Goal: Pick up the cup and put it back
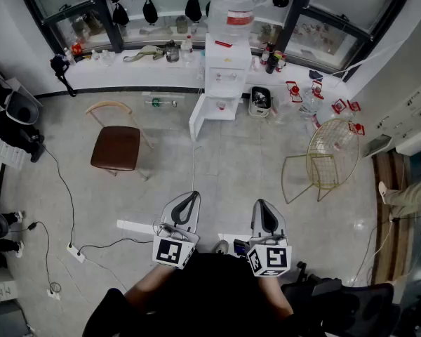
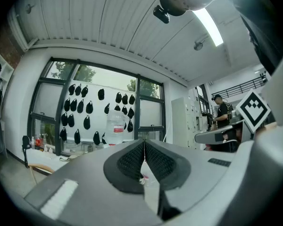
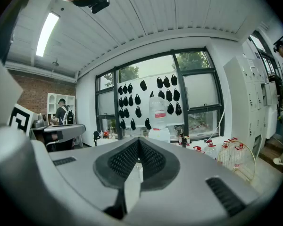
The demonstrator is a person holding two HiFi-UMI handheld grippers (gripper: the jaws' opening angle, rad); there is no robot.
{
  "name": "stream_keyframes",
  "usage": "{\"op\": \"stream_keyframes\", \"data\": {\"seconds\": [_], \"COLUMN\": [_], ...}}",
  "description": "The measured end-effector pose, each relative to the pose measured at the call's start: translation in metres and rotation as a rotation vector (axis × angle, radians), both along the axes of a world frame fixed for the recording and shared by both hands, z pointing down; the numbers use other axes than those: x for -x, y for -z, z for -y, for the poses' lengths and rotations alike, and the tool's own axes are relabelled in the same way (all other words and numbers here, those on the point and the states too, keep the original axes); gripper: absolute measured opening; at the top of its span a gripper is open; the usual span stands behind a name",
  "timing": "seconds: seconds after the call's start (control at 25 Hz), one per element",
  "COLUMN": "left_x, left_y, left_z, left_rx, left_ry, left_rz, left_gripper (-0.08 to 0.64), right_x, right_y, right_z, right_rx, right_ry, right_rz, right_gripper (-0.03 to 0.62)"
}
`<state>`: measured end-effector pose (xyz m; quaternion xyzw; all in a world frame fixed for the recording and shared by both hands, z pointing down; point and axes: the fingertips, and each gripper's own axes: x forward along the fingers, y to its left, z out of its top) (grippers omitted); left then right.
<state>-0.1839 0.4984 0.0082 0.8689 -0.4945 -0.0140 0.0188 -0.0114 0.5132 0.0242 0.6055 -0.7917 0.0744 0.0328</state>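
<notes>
I have both sets low in the head view, left tongs (image 1: 189,199) and right tongs (image 1: 264,206) side by side over the pale tiled floor (image 1: 217,156). Their own views show the black ribbed pads (image 2: 130,160) of each pressed together, nothing between. Only the head view gives me the brown padded chair (image 1: 116,147) at left, the gold wire chair (image 1: 331,153) at right and the white water dispenser (image 1: 224,76) at upper centre. The gripper views add a slatted ceiling (image 2: 108,22) and black pouches (image 3: 167,95) hung on the window (image 3: 198,98). I cannot pick out the cup: the clutter along the counter (image 1: 91,77) is too small.
</notes>
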Motion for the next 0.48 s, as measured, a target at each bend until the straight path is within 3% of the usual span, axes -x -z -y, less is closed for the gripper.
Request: {"op": "stream_keyframes", "data": {"seconds": [0.48], "left_x": [0.0024], "left_y": [0.0028], "left_z": [-0.0039], "left_rx": [-0.003], "left_ry": [-0.011], "left_rz": [-0.002], "left_gripper": [0.008], "right_x": [0.0039], "right_y": [0.0041], "right_z": [-0.0013], "right_rx": [-0.007], "right_ry": [0.001], "right_rz": [0.003], "right_gripper": [-0.006]}}
